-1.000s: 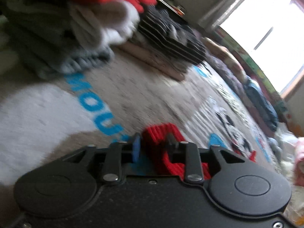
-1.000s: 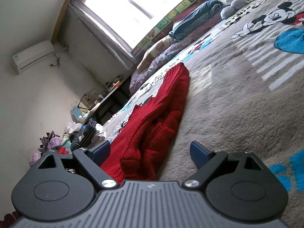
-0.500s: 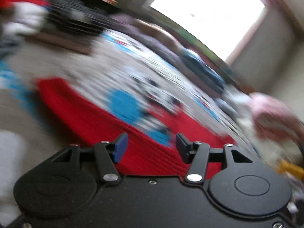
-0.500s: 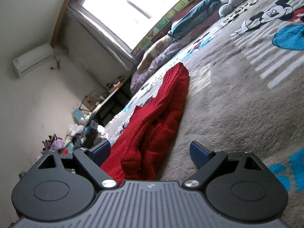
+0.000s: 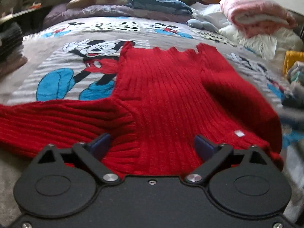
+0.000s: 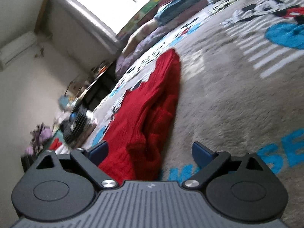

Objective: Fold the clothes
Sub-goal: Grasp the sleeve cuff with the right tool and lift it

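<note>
Red ribbed sweater (image 5: 161,98) lies spread, one sleeve out at nine o'clock. The left gripper (image 5: 152,146) has just released it, jaws opening above the knit. The right gripper (image 6: 150,152) waits agape, ready for folding.

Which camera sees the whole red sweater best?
The left wrist view: the red sweater lies spread flat, body and both sleeves visible. The right wrist view sees it only edge-on, as a bunched red ridge on the blanket.
</note>
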